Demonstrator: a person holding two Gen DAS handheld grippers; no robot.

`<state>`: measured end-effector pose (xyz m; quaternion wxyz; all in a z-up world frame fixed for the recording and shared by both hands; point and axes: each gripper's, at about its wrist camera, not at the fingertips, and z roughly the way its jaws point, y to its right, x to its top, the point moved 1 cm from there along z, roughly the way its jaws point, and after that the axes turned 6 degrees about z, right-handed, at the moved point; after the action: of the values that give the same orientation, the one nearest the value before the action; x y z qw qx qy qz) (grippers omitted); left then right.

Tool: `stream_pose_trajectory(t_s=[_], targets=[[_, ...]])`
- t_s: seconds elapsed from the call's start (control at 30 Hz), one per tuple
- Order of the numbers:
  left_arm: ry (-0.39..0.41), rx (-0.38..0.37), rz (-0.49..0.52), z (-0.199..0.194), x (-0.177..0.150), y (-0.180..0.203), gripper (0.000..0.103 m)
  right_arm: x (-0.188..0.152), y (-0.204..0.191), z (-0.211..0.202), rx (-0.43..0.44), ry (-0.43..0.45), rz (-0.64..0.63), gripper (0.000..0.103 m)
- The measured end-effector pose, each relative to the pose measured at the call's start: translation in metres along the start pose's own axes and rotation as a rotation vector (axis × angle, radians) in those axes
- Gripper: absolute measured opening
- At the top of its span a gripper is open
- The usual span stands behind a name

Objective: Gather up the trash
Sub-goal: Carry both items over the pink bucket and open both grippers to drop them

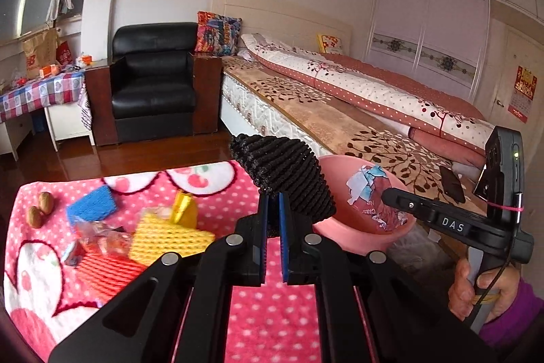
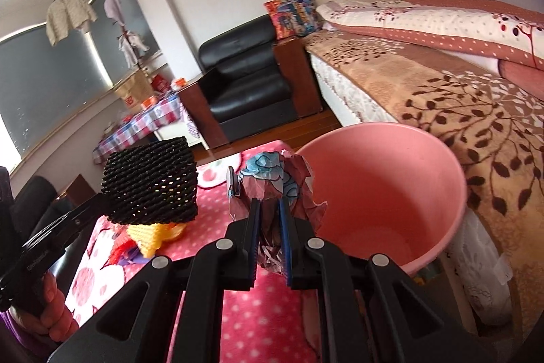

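Left gripper (image 1: 273, 228) clamped on a black foam net sleeve (image 1: 285, 174), held above the pink dotted blanket (image 1: 272, 312) just beside the pink bin (image 2: 380, 189). Right gripper (image 2: 270, 235) pinched tight on a crumpled wrapper (image 2: 272, 182), red and blue, at the bin's near rim, not inside. On the blanket: yellow foam net (image 1: 170, 237), red foam net (image 1: 105, 271), blue sponge (image 1: 91, 203), two walnuts (image 1: 40, 208); bed (image 2: 459, 111) alongside.

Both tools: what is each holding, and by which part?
Left tool pinches the black foam net at its lower edge; right tool clamps the crumpled wrapper near its bottom.
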<state>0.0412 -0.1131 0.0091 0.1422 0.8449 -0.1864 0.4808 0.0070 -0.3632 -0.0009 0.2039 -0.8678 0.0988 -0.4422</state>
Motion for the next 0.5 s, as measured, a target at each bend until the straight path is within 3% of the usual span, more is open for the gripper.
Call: stream_pose_trajectory(t_s=[0.5], targets=[[-0.078,-0.067,0.125,0.074,0.005,0.067,0.006,0.009,0.059,0.018,-0.117,0.025,0.087,0.012]])
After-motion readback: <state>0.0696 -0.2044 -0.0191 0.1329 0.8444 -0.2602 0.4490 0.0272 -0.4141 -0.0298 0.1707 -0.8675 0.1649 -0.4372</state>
